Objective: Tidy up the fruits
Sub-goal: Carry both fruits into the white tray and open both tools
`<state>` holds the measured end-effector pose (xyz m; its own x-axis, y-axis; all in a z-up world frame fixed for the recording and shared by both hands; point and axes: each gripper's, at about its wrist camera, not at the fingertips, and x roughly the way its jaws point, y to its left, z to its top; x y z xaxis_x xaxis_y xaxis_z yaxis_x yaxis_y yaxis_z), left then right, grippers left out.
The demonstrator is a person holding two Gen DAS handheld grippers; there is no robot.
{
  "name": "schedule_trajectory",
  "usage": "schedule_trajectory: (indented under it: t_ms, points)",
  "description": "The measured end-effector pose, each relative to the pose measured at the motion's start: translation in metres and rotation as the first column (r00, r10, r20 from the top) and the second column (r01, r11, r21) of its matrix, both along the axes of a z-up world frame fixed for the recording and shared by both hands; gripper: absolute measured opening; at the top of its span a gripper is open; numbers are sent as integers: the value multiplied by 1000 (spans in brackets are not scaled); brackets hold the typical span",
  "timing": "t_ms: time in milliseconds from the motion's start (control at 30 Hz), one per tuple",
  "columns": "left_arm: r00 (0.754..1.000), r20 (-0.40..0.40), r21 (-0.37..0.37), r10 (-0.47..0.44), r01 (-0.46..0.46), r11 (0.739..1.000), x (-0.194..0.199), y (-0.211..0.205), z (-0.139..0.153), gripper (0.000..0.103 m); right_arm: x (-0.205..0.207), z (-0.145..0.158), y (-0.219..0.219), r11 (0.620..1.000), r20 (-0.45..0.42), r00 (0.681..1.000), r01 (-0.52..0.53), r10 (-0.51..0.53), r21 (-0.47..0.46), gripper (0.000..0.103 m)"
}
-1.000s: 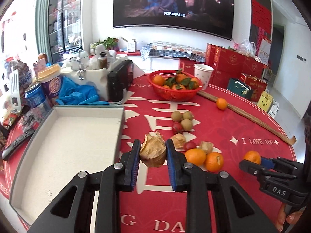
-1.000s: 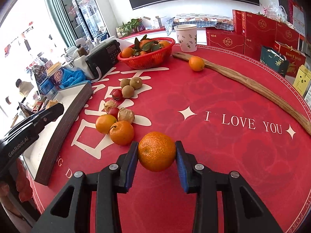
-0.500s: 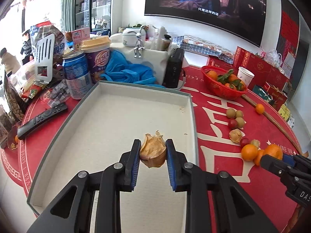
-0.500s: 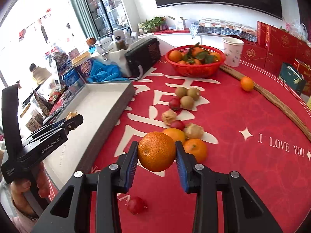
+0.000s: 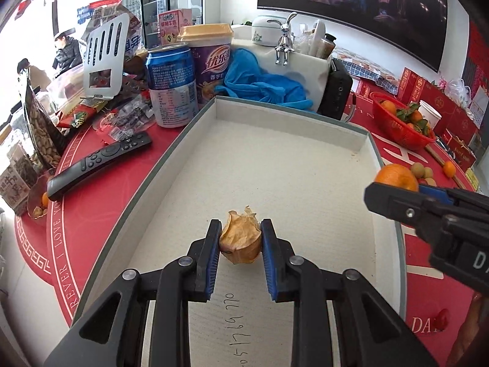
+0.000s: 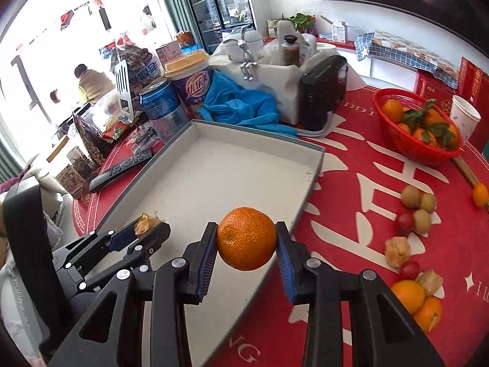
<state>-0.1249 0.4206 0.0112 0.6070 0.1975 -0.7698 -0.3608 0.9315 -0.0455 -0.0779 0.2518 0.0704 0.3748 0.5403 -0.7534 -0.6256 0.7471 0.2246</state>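
My left gripper [image 5: 240,240] is shut on a papery husked fruit [image 5: 241,240] and hangs over the near part of a shallow white box [image 5: 275,165]. The same gripper [image 6: 146,224] shows at the left of the right wrist view, with the husked fruit [image 6: 146,222] in it. My right gripper [image 6: 247,240] is shut on an orange [image 6: 247,238] above the box's right rim [image 6: 308,195]. In the left wrist view that orange [image 5: 395,177] peeks over the right gripper's fingers [image 5: 403,203]. Loose fruit on the red cloth: kiwis [image 6: 417,203], cherry tomatoes [image 6: 408,270], husked fruits [image 6: 397,250], two oranges [image 6: 418,302].
A red basket of oranges [image 6: 418,128] and a paper cup [image 6: 464,119] stand at the far right. Behind the box are a blue can [image 5: 171,85], a purple cup [image 5: 211,64], blue cloth [image 5: 262,82] and a black radio [image 6: 322,91]. A remote [image 5: 97,162] lies left of the box.
Both grippers have swung left from the red cloth to the white box, each carrying its fruit. The left one now hangs over the box's inside and the right one over its right rim.
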Motion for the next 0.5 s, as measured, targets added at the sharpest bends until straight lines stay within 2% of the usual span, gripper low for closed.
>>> schedule_trajectory:
  t_ms: [133,233,500]
  points:
    - [1000,-15,26,8,-7,1000,4,2,-5,28,6,-18,24,998,-34,999,-24,23,-50,39]
    - [1000,-14,39,14,-13,999,7,6,-4,28,8,-29,26,996,-51,999,-15,10,-91,39]
    - [1000,-24,73,5,-3,997,7,5,-5,28,-6,-22,21,994,-25,1000,-20,17,-112,39]
